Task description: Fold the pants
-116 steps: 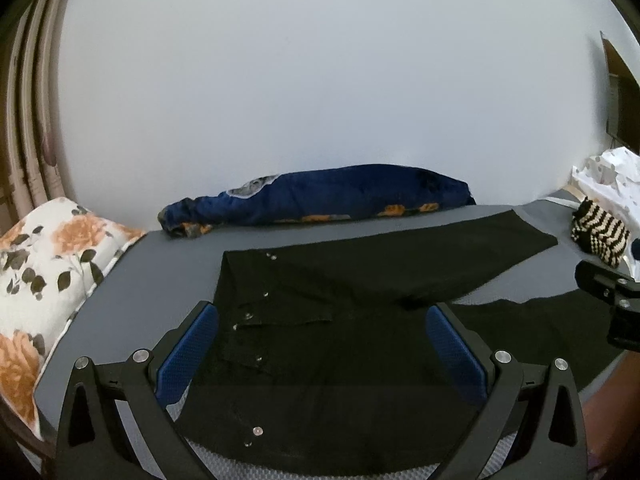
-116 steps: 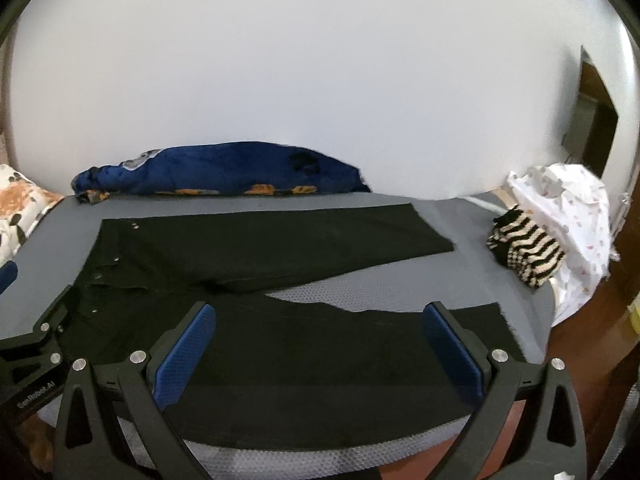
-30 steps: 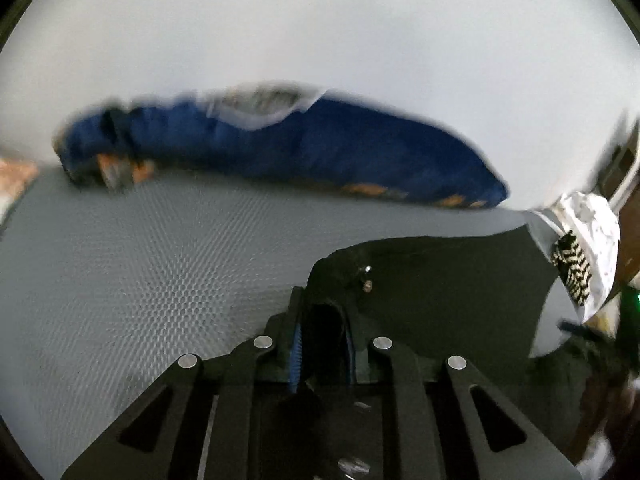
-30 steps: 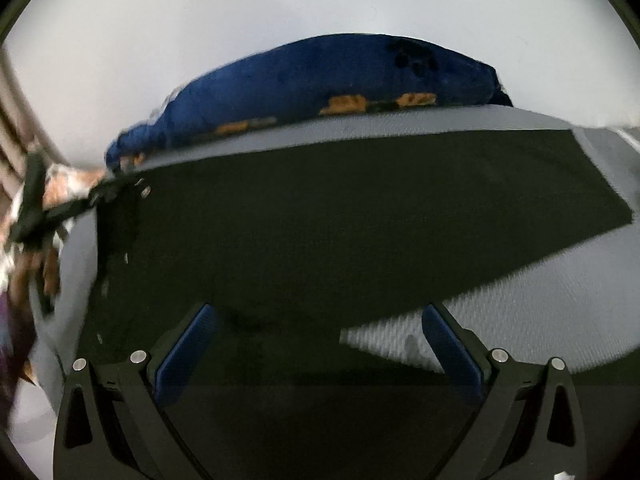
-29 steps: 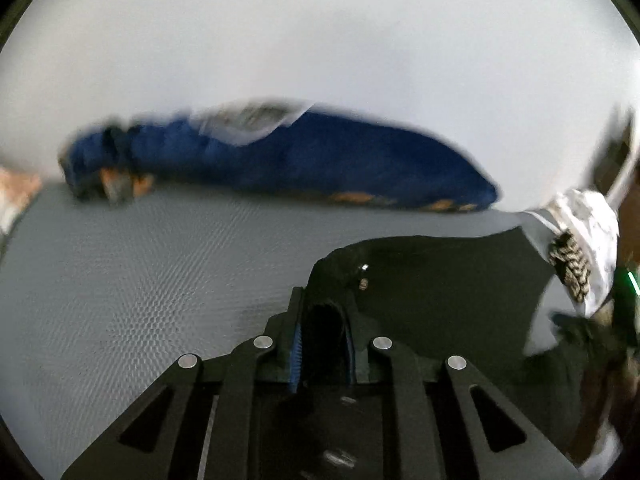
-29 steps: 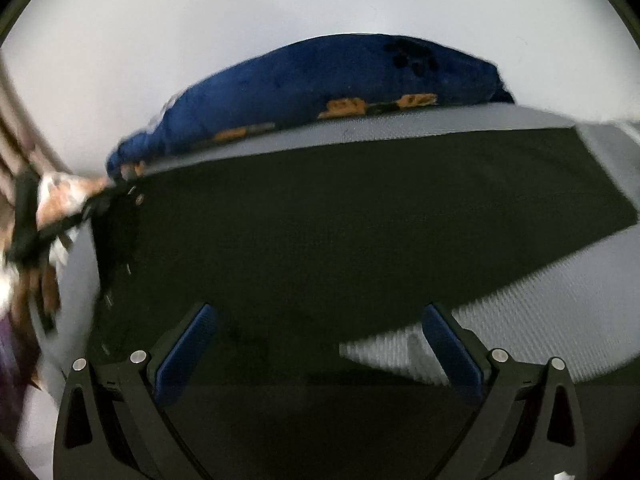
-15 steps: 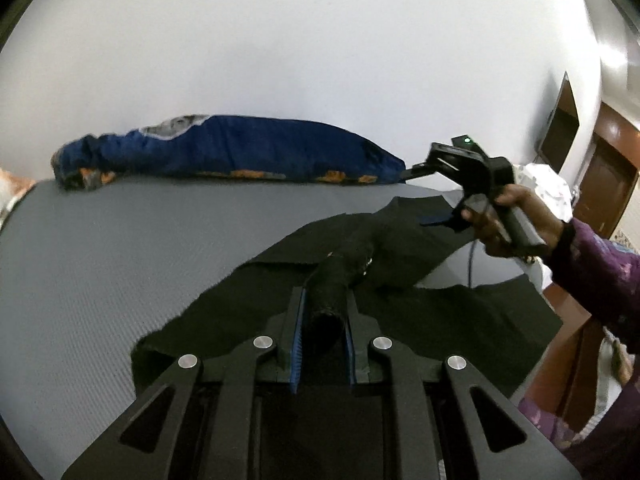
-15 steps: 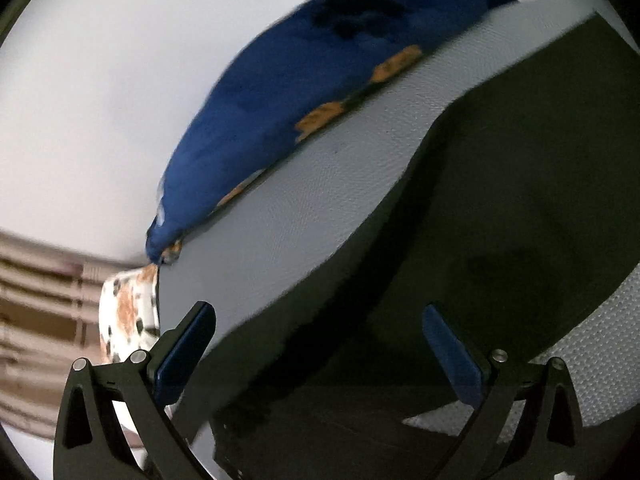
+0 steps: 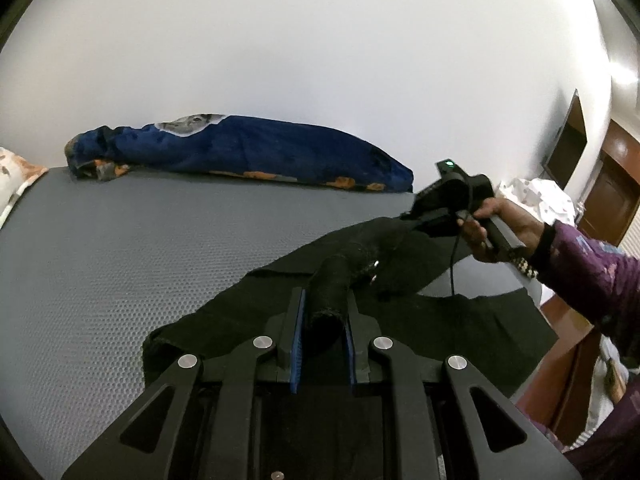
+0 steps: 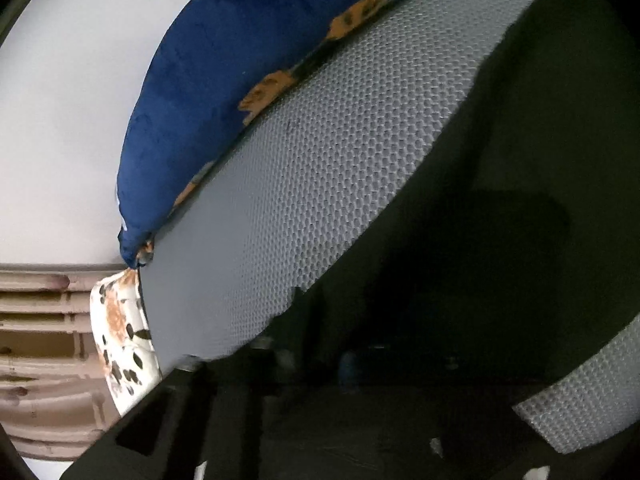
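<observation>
Black pants (image 9: 240, 312) lie bunched on the grey mesh mattress (image 9: 120, 260). My left gripper (image 9: 324, 308) is shut on a rolled piece of their waistband, whose metal snaps show just beyond the fingers. To the right, a person's hand (image 9: 504, 220) holds my right gripper (image 9: 416, 216) with its tip at a raised edge of the pants. In the right wrist view the picture is tilted. The right gripper (image 10: 320, 344) has its dark, blurred fingers drawn together in the black cloth (image 10: 520, 160).
A rolled blue blanket (image 9: 260, 148) with orange flowers lies along the white wall at the back. A floral pillow (image 9: 16, 176) sits at the mattress's left end. White cloth (image 9: 540, 196) is piled at the right end, before a brown door (image 9: 612, 200).
The left gripper carried the waistband rightward over the legs, then stayed still. The right gripper rolled, dropped to the pants' edge, and its jaws went from wide open to together.
</observation>
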A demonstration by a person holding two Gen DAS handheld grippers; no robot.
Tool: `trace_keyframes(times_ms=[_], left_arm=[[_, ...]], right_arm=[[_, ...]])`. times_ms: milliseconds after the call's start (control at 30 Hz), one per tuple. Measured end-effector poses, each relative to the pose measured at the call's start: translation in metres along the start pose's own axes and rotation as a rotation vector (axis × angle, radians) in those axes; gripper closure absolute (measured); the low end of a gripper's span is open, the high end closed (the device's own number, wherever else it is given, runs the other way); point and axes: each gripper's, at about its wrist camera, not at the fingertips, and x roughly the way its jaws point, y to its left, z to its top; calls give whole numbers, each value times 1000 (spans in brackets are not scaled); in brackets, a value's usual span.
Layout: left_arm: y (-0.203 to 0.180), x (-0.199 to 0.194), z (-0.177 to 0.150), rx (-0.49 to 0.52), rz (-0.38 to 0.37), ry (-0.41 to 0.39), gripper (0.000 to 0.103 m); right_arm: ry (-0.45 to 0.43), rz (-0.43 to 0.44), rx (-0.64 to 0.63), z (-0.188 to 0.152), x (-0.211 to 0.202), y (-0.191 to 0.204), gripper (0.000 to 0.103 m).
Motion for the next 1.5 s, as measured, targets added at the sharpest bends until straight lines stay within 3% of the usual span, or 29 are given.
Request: trace_keyframes(times_ms=[200,433,667,867,1067,1267,1400,1467,1500], left_arm=[[18,-15,2,-54,34,-18,85],[26,-33,-12,-84,59,-2,84],[27,-38,-55,-71,86,108,83],[38,-34,-91,-99,107,173,80],[28,-38,-102,-27,148,189,76],[19,-38,-120,141,288,216,51],[24,-43,-132,167,356,238,48],[29,-53,-132,145,377,222,41],[31,-58,-132,130,382,213,39]], right_arm=[[-105,85,-39,-44,-47,3,98],[-169,161,-37,-125,-87,-9,97],[-215,150,-20,-212,-99,-37,97],[-216,98,-27,-265,-88,-56,97],[-199,81,14,-283,-75,-79,97],[-196,67,20,-293,-67,-89,96],[-181,81,34,-299,-63,-97,90],[-181,71,19,-301,-64,-97,80],[-188,68,9,-302,-66,-96,69]])
